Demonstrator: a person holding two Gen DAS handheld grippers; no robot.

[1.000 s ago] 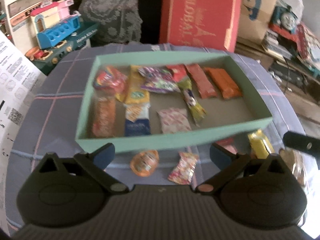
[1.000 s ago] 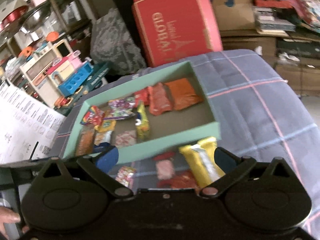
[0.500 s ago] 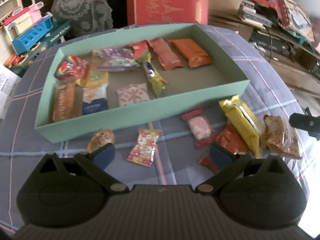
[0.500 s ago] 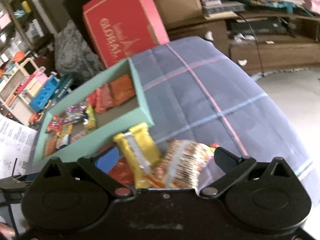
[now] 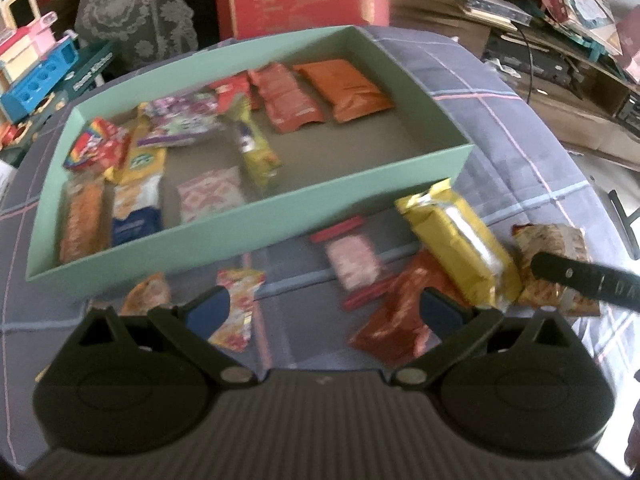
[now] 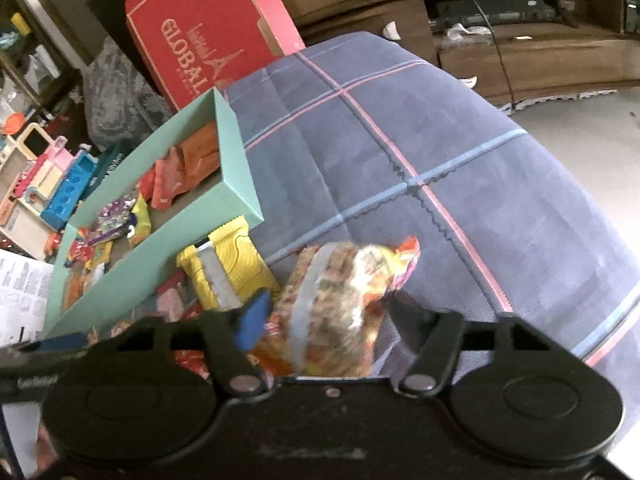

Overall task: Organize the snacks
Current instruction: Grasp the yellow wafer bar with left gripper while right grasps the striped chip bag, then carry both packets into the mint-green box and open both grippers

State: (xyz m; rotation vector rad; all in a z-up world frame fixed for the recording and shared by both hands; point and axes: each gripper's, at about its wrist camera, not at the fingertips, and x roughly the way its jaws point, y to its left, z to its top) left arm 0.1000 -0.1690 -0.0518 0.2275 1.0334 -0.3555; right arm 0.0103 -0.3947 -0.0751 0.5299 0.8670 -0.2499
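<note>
1. Here, the right gripper (image 6: 326, 312) has its two fingers closed against the sides of a crinkly orange-and-tan mixed-snack bag (image 6: 332, 312), which lies on the blue plaid cloth (image 6: 440, 160) outside the box.
2. The left gripper (image 5: 324, 308) hovers with its fingers spread wide and nothing between them.
3. In the left wrist view, the shallow mint-green cardboard box (image 5: 256, 232) fills the field from 10 to 1 o'clock, with many wrapped snacks lying inside it.
4. A yellow foil wafer packet (image 5: 456, 240) lies at 3 o'clock just beside the box's near wall, touching a red-orange foil pouch (image 5: 400, 320).
5. A small pink candy with red ends (image 5: 352, 260) sits between the box and the pouch.
6. At 12 o'clock stands a red cardboard carton with gold lettering (image 6: 200, 36).
</note>
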